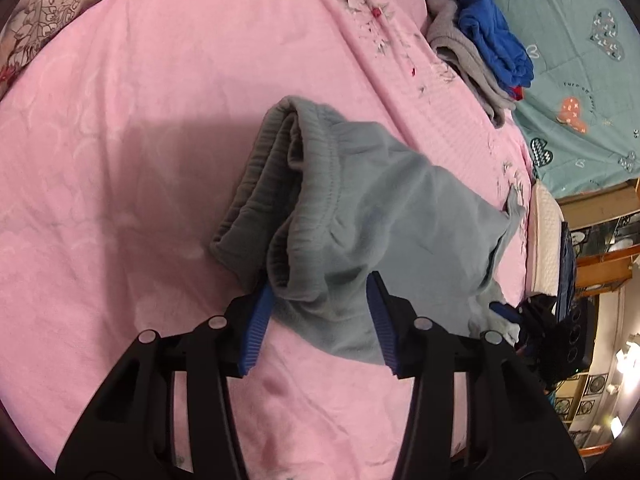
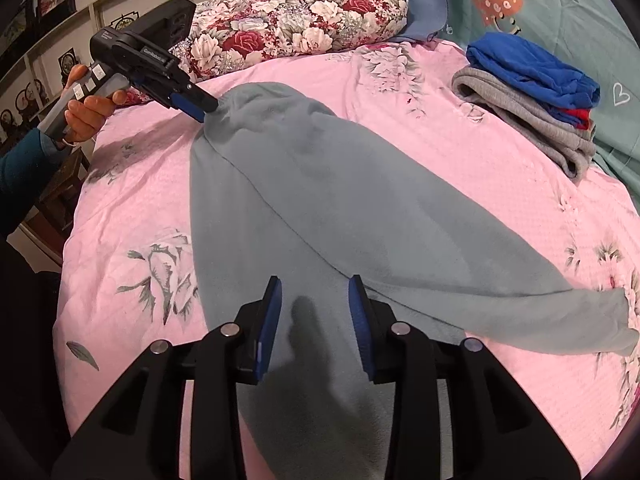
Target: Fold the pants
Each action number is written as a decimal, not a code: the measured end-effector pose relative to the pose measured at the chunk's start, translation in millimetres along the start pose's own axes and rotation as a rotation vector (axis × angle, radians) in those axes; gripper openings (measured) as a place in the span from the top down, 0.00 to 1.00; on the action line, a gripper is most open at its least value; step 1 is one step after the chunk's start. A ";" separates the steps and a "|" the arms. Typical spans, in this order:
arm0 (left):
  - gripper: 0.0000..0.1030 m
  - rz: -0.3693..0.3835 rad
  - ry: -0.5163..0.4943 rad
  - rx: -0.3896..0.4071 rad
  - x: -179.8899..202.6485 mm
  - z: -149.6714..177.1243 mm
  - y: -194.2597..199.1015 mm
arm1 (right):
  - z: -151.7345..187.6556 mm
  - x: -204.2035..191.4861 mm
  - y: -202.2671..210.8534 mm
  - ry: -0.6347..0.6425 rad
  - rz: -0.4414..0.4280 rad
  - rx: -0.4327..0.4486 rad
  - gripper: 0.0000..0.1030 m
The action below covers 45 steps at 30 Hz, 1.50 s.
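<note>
while a pair of grey-green pants (image 2: 312, 208) lies spread across a pink flowered bedspread (image 2: 460, 160), a person's two hand-held claws work at opposite ends of it. the waistband (image 1: 280, 184) sits at the far end as the right wrist view shows it, and the two legs run toward that camera, one leg trailing off to the right. the left claw (image 1: 318, 300), seen from its own camera, stands partly open with the bunched waistband corner between its blue pads; the left pad touches the cloth, but whether both pads press on it cannot be told. in the right wrist view a hand (image 2: 86, 110) in a dark teal sleeve holds this tool, its tip at the raised waistband. the right claw (image 2: 316, 308) hovers partly open over a leg of the pants, gripping nothing, its pads apart above the fabric. a stack of folded clothes (image 2: 532, 100), grey below and blue on top, rests near the bed's far right edge. a red and white floral pillow (image 2: 296, 28) lies beyond the waistband.
</note>
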<state>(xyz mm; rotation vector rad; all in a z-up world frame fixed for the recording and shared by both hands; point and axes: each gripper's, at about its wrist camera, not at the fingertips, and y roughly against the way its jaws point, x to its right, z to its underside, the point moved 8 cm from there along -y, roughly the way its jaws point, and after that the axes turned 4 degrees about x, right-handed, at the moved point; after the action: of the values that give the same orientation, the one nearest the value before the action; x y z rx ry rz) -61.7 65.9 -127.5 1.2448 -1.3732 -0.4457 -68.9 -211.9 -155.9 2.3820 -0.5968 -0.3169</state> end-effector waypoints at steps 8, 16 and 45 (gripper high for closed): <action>0.88 0.008 -0.004 0.084 4.7 -3.5 20.5 | 6.1 1.1 4.1 -0.025 0.005 0.008 0.64; 0.89 0.037 -0.047 0.175 5.6 -2.9 66.7 | 2.5 12.5 20.2 -0.070 0.033 0.039 0.63; 0.30 -0.206 -0.343 0.123 29.1 5.7 20.0 | 43.3 310.7 60.6 -0.886 0.556 -0.085 0.52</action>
<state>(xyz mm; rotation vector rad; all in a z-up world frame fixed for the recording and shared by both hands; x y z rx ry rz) -67.9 46.3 -98.2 1.4671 -1.5837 -0.7550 164.2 -429.9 -171.5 1.7976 -1.5528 -1.1175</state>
